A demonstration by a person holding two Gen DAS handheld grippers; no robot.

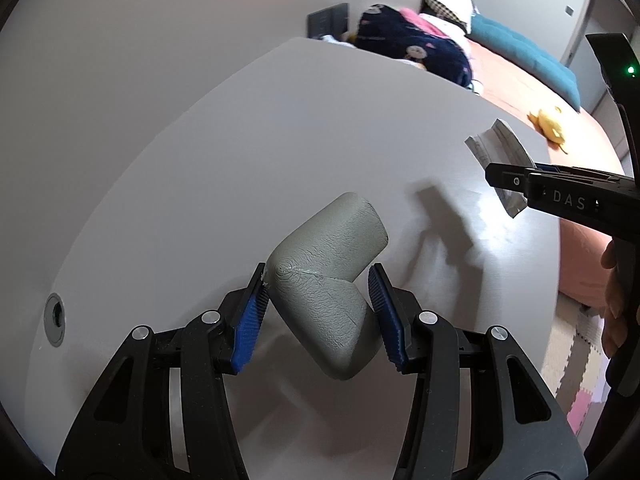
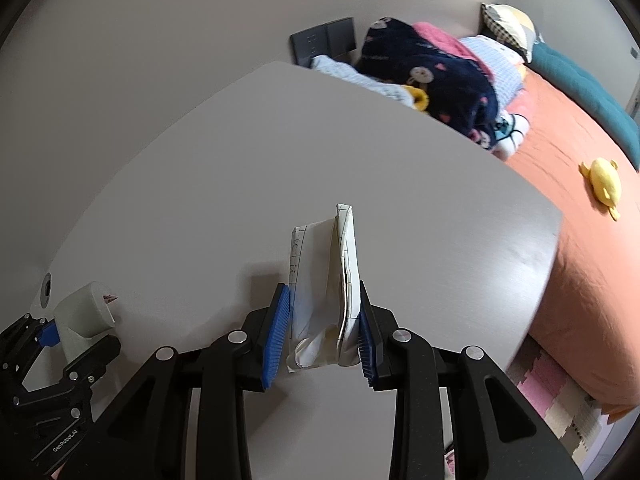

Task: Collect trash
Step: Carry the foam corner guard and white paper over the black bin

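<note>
Two pieces of trash are gripped at once here, one per claw, so the pickup step looks done and the carry-off is what's in hand. The left gripper [image 1: 318,314] is closed about halfway onto an L-shaped foam corner guard [image 1: 334,280], pinched between the blue ribbed pads [image 1: 250,320] right at its elbow. Grey, leathery wrinkled skin, rounded ends, a small split at the bend (looks squashy, so some give under the pads is likely). It's held over the near part of the tabletop [image 1: 240,140], and whether it's lifted clear can't be told for sure.

The right gripper [image 2: 322,332] is squeezed down narrow on a folded paper wrapper [image 2: 324,292], thin, crumpled, white with faint printed lines, its layers bunched between the pads and the top sticking out past the tips. It's held above the tabletop toward the right edge, with a shadow cast on the surface to its left.

No bin can be seen in either view, so next a drop-off spot has to be found, with both grips kept firm; the paper is floppy and could slip.
</note>
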